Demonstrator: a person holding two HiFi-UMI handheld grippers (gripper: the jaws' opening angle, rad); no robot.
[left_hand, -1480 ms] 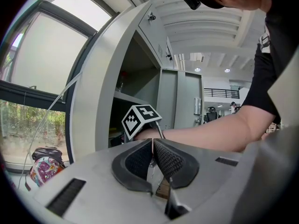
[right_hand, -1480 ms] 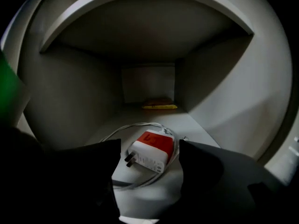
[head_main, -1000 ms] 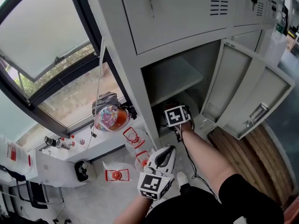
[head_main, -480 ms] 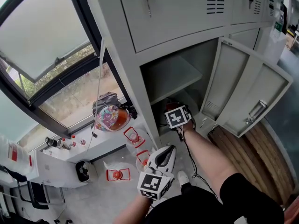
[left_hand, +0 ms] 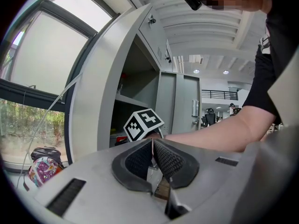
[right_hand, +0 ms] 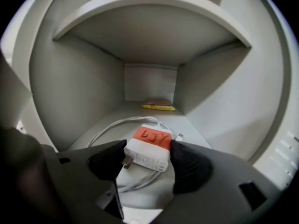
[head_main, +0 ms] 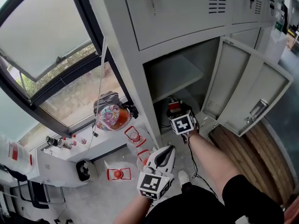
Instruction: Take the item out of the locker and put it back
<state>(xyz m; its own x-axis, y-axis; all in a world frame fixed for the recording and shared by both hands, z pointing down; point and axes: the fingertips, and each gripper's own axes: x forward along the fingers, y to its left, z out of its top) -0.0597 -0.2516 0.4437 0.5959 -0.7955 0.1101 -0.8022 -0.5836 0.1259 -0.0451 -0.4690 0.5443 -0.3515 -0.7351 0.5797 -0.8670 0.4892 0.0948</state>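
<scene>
Grey locker (head_main: 140, 73) next to a big window (head_main: 42, 36), lower door (head_main: 243, 92) swung open, shelf (head_main: 175, 73) above the bottom compartment.

Change over the last second: the right gripper (right_hand: 148, 158) was reaching deeper into the bottom compartment with its jaws at their widest. The jaws have just been closing and it has drawn back a little toward the opening. A white charger (right_hand: 150, 146) with a red label sits between them, and both pads look to be touching its sides, so I read this as a wide grip, just made. The charger is still inside the locker, low over the compartment floor. Its white cable (right_hand: 112, 127) loops on the floor behind it and underneath. A small yellow item (right_hand: 159, 107) lies at the back, untouched.

The left gripper (left_hand: 153, 143) is closed and empty, held level outside the locker, same place as before.

Meaning for the task: pick-up looks done and take-out is just starting. The trailing cable could drag or snag on the way out.
</scene>
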